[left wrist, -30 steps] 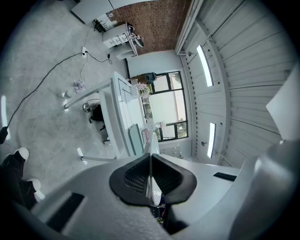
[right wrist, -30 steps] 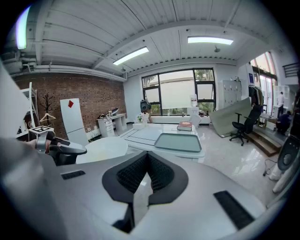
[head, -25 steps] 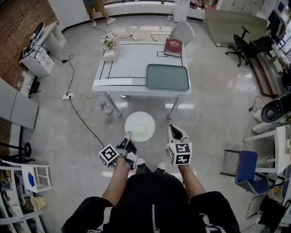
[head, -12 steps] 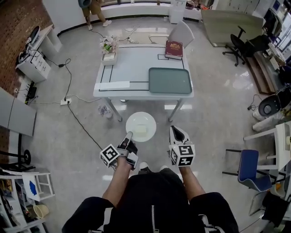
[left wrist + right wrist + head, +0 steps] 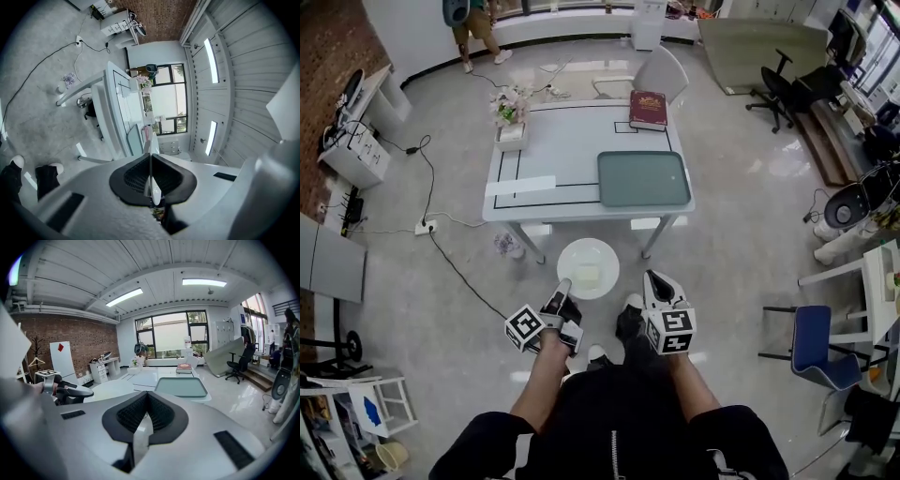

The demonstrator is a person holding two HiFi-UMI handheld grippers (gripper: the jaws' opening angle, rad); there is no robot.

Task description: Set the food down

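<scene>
Left claw [image 5: 563, 286] pinches the near rim of the one white plate [image 5: 605, 253]. The plate carries one pale block of food [image 5: 586, 276] over the floor, just short of the worktop [image 5: 553, 141]. Right claw [image 5: 660, 280], pressed together and empty, hangs just right of the plate. One red book [image 5: 648, 109] has cover print too small to read.

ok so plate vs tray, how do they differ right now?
The plate is round and white; the tray is rectangular and grey-green. The plate hangs over the floor, gripped at its rim by the left claw; the tray lies on the table. The plate carries a pale block of food; the tray looks bare. Both are shallow.
</scene>
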